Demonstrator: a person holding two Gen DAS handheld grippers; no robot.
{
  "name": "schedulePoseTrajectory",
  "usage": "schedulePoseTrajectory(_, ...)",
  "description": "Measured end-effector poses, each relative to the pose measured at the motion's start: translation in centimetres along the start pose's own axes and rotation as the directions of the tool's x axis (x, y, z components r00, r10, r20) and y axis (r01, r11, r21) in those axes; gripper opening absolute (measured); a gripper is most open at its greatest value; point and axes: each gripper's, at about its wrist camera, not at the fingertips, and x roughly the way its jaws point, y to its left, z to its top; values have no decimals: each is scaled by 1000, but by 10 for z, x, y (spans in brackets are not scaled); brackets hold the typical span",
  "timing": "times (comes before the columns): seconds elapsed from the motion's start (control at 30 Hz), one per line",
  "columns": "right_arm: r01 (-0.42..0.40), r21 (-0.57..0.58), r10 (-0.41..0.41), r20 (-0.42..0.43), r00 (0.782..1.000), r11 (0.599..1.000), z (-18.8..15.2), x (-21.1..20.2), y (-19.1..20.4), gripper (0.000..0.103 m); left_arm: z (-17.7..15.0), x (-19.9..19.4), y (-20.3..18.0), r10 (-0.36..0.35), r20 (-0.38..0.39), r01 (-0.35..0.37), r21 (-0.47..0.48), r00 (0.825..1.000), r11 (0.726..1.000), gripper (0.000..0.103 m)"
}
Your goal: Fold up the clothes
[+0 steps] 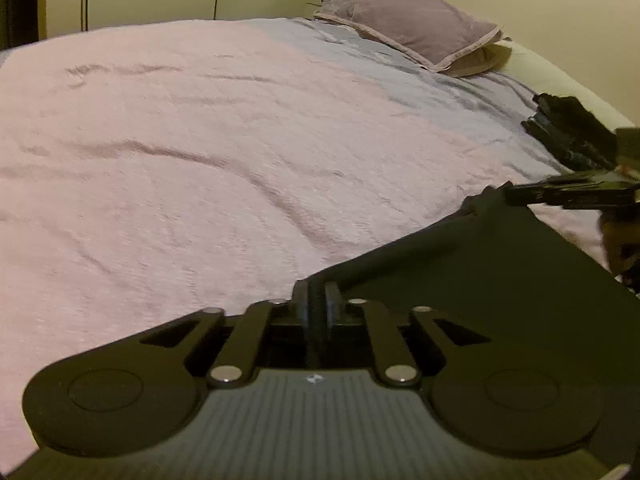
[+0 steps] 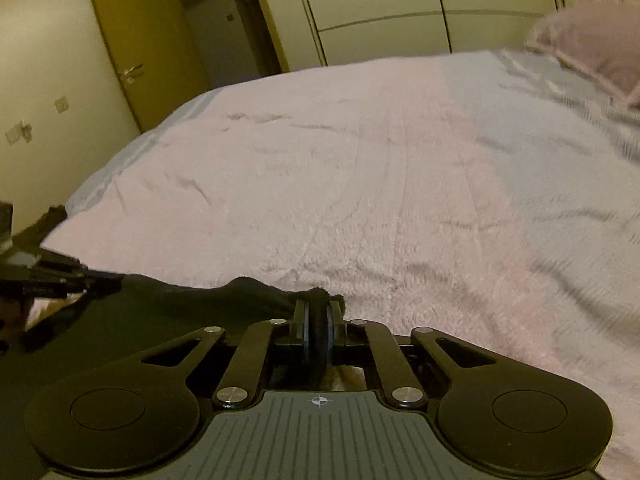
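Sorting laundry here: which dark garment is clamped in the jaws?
The black garment stretched between both grippers, not the dark bundle lying loose near the pillow.

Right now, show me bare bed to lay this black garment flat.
Free: the wide pink blanket ahead of both hand-held grippers, left and right, up to the grey sheet. Crowded: the pillow corner and the black pile beside it.

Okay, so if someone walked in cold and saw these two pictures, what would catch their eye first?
Probably the black garment, stretched taut between the left tongs and the right tongs, each shut on an edge of it near the bottom of its own view. Behind it the pink blanket covers most of the bed, with a mauve pillow at the far right corner.
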Motion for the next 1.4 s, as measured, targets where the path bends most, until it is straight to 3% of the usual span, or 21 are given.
schedulePoseTrajectory(0.03, 28, -29, -28, 2, 1000, 999, 1, -9, 5, 22, 0, -7, 1, 23, 5, -23, -1, 1000, 1000, 17)
schedulePoseTrajectory(0.13, 78, -91, -76, 25, 997, 993, 1, -40, 22, 43, -5, -34, -2, 61, 28, -61, -3, 998, 998, 16)
schedulePoseTrajectory(0.23, 52, -122, -45, 59, 997, 991, -8, -72, 47, 44, -14, -62, -11, 70, 46, -71, 11, 996, 997, 16)
schedulePoseTrajectory(0.4, -108, -151, 118, 63, 991, 983, -52, -106, 102, 44, -42, -92, -54, -58, 41, 55, 66, 997, 996, 16)
schedulePoseTrajectory(0.47, -142, -132, 149, 42, 988, 981, -72, -105, 111, 44, -57, -87, -65, -58, 11, 56, 99, 998, 993, 17)
schedulePoseTrajectory(0.6, -117, -87, 116, -23, 993, 989, -106, -92, 99, 44, -80, -71, -69, -50, -23, 53, 141, 998, 989, 12)
schedulePoseTrajectory(0.7, -102, -73, 100, -34, 994, 992, -111, -102, 92, 44, -77, -76, -63, -38, -22, 40, 105, 999, 994, 5)
schedulePoseTrajectory(0.83, -31, -156, 31, -5, 1000, 987, -110, -136, 103, 44, -77, -108, -79, 23, 29, -28, 170, 999, 985, 7)
schedulePoseTrajectory(0.93, 7, -242, -2, 18, 1000, 970, -123, -156, 118, 44, -90, -141, -100, 36, 108, -64, 268, 994, 961, 17)
schedulePoseTrajectory(1.03, 60, -435, -64, 5, 998, 899, -145, -158, 146, 45, -113, -171, -135, -16, 187, -78, 483, 982, 872, 30)
schedulePoseTrajectory(1.13, 98, -587, -118, 5, 993, 804, -161, -149, 164, 45, -142, -175, -172, -50, 154, -71, 689, 987, 721, 36)
schedulePoseTrajectory(1.23, 137, -709, -177, 17, 984, 692, -173, -128, 178, 45, -165, -146, -194, 80, 146, -166, 819, 986, 549, 36)
schedulePoseTrajectory(1.3, 146, -777, -202, 24, 979, 612, -177, -113, 183, 45, -177, -121, -201, 193, 164, -234, 870, 967, 435, 35)
schedulePoseTrajectory(1.33, 135, -804, -213, 10, 977, 578, -179, -103, 182, 45, -180, -113, -199, 224, 171, -251, 880, 959, 404, 28)
schedulePoseTrajectory(1.37, 121, -831, -224, -5, 975, 543, -182, -94, 182, 45, -181, -111, -196, 228, 174, -254, 883, 958, 394, 22)
schedulePoseTrajectory(1.4, 122, -852, -234, -1, 972, 508, -185, -90, 179, 37, -181, -110, -194, 228, 174, -254, 884, 958, 392, 21)
